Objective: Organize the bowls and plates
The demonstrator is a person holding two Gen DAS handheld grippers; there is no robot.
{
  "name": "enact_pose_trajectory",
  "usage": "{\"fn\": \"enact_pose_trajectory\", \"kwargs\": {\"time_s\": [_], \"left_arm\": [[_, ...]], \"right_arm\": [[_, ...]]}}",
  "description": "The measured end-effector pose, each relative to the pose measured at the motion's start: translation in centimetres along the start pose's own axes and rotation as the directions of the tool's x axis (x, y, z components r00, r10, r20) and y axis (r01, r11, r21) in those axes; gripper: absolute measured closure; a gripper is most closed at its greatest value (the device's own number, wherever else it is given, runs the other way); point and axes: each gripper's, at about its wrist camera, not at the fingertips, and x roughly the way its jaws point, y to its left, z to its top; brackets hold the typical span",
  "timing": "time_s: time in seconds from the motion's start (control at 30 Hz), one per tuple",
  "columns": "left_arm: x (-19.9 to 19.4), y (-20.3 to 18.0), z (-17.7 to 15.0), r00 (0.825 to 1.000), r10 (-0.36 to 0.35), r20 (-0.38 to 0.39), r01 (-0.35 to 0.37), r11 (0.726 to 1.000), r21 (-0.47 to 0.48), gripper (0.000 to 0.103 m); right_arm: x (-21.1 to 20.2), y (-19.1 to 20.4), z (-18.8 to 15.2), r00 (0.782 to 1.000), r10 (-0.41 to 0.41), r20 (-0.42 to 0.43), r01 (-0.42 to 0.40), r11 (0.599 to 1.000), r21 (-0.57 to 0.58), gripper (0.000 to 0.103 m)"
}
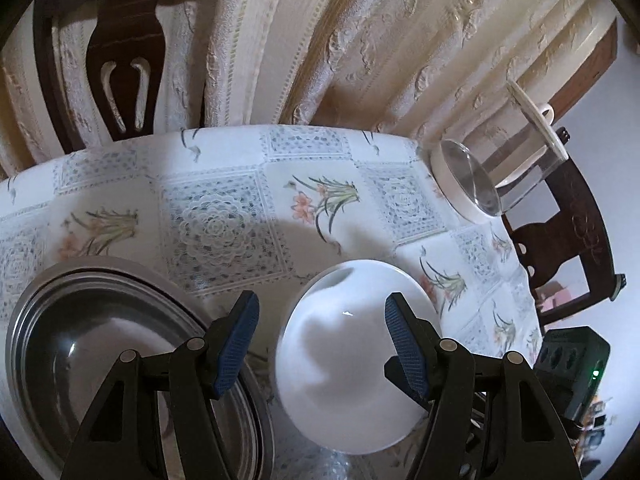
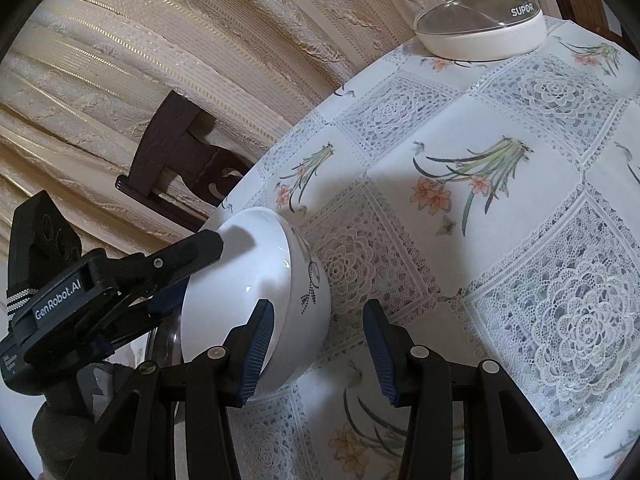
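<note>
The left gripper (image 1: 322,344) stands spread around the white bowl (image 1: 352,360), which sits on the table (image 1: 240,184) just right of the steel basin (image 1: 100,352). The right gripper (image 2: 318,344) is spread, holding nothing. With 1 finger (image 2: 200,250) over the rim, a careless squeeze could tip the bowl against the basin.

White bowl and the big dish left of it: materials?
White bowl: looks like glazed ceramic; glossy white with sharp highlights and a fine dark painted motif outside. Big dish: likely clear glass with a metal-looking rim; see-through, grey reflections. It could be a lid.
</note>
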Motion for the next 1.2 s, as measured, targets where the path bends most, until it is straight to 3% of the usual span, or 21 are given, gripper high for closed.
{"fn": "enact_pose_trajectory", "kwargs": {"time_s": [0.37, 0.5, 0.63, 0.73, 1.2], "left_arm": [[0.0, -0.6, -0.6, 1.000, -0.011, -0.010, 0.011, 1.000, 0.009, 0.036], [-0.2, -0.9, -0.9, 1.000, -0.005, -0.003, 0.005, 1.000, 0.011, 0.036], [-0.4, -0.9, -1.1, 1.000, -0.011, -0.003, 0.011, 1.000, 0.007, 0.036], [-0.4, -0.9, -1.2, 1.000, -0.011, -0.001, 0.011, 1.000, 0.002, 0.036], [-1.1, -2.1, -2.8, 0.999, -0.039, -0.002, 0.039, 0.999, 0.009, 0.034]], "right_arm": [[-0.3, 0.3, -0.2, 0.998, -0.009, -0.057, 0.012, 0.998, 0.060, 0.054], [0.0, 0.7, -0.7, 0.990, 0.063, -0.124, -0.052, 0.994, 0.091, 0.054], [0.0, 0.5, -0.7, 0.996, 0.035, -0.085, -0.028, 0.997, 0.074, 0.056], [0.1, 0.2, -0.6, 0.992, 0.073, -0.099, -0.064, 0.993, 0.096, 0.068], [-1.7, -0.2, 0.6, 0.993, 0.101, -0.054, -0.091, 0.984, 0.155, 0.069]]}}
